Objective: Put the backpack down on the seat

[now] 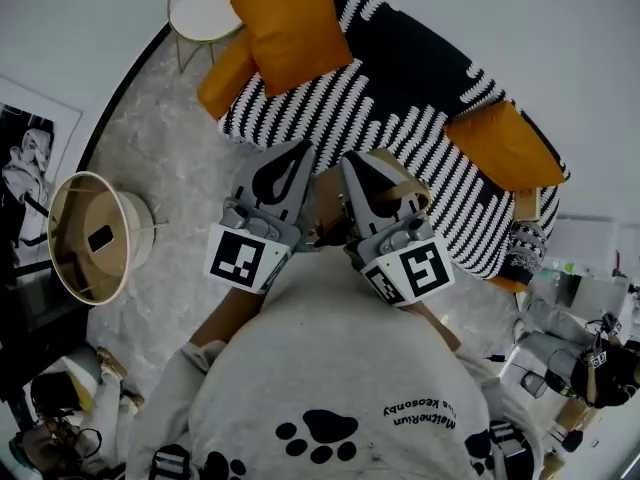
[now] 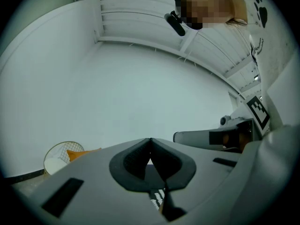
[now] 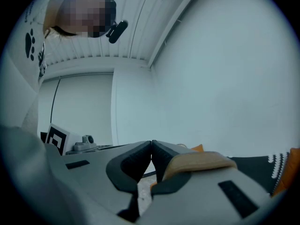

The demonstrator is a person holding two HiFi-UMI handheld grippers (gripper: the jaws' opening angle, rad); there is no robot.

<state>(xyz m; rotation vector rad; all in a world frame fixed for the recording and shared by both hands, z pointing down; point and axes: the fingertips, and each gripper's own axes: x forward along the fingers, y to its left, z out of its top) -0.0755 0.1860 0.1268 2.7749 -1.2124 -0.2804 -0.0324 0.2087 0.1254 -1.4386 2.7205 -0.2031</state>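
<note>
Over the sofa (image 1: 330,108), a strap (image 3: 201,162) drapes the right gripper (image 3: 151,146) (fingers (image 3: 133,162) together).

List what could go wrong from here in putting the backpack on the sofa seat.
1. The tan strap lies over the outside of the shut right gripper. If it is not pinched, it could slide off and drop the backpack early.
2. Orange cushions sit at both ends of the striped sofa. A backpack set on one could tip or roll off the seat.
</note>
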